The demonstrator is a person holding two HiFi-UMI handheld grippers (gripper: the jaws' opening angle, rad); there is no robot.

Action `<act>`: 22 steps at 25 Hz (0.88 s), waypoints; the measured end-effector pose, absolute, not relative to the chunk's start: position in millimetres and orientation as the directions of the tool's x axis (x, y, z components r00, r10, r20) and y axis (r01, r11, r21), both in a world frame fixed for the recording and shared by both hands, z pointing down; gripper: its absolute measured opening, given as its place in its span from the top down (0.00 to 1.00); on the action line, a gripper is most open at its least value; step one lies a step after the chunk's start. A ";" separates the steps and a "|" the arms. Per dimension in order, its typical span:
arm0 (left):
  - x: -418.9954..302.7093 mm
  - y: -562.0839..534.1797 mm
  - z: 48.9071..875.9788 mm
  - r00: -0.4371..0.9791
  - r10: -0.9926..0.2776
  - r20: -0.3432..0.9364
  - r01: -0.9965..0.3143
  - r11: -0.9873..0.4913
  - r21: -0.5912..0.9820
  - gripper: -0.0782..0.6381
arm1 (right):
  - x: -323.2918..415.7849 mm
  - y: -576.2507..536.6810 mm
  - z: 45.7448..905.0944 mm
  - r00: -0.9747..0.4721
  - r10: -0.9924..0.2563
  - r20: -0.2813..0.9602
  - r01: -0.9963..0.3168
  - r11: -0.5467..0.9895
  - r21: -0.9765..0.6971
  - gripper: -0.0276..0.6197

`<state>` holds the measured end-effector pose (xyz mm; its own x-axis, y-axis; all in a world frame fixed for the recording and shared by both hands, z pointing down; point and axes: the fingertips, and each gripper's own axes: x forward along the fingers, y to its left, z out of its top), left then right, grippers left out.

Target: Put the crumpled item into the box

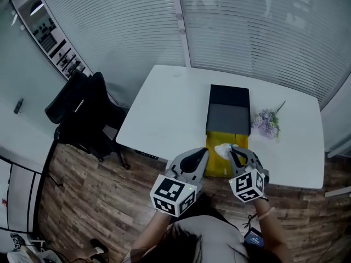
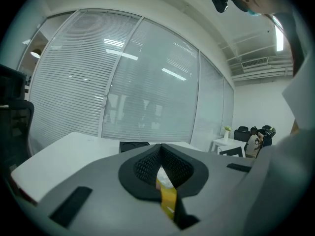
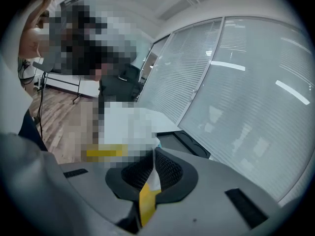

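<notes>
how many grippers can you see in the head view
2. The left gripper is at the white table's near edge, shut and empty; the right gripper is just to its right, shut on the crumpled white item.

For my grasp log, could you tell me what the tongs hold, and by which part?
The right tongs pinch the white crumpled paper wad by its edge; the left tongs are shut on nothing.

Crumpled white paper [image 1: 222, 150] is pinched in the right gripper [image 1: 233, 150], just short of the black-and-grey box [image 1: 227, 111].
</notes>
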<state>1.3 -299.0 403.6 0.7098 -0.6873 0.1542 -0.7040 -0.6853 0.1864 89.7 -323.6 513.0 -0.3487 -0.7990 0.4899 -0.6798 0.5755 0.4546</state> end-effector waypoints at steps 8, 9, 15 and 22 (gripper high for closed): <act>-6.4 -306.7 406.6 0.699 -0.697 0.159 -0.715 -0.673 0.191 0.87 | 87.9 -332.5 544.0 -0.323 -0.754 0.572 -0.609 0.628 0.484 0.90; -7.4 -307.5 407.4 0.698 -0.698 0.161 -0.716 -0.671 0.191 0.87 | 88.2 -333.5 547.6 -0.318 -0.749 0.581 -0.608 0.631 0.482 0.90; -12.5 -315.0 411.1 0.689 -0.705 0.166 -0.724 -0.662 0.194 0.87 | 89.7 -340.6 568.8 -0.292 -0.712 0.638 -0.588 0.660 0.467 0.90; -17.3 -323.0 415.5 0.683 -0.709 0.174 -0.730 -0.653 0.203 0.87 | 92.7 -347.8 587.3 -0.250 -0.678 0.691 -0.559 0.684 0.469 0.90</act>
<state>-17.3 -323.0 415.5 0.6830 -0.7093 0.1742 -0.7297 -0.6528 0.2032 92.7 -347.8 587.3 -0.2500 -0.6779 0.6913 -0.5585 0.6842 0.4689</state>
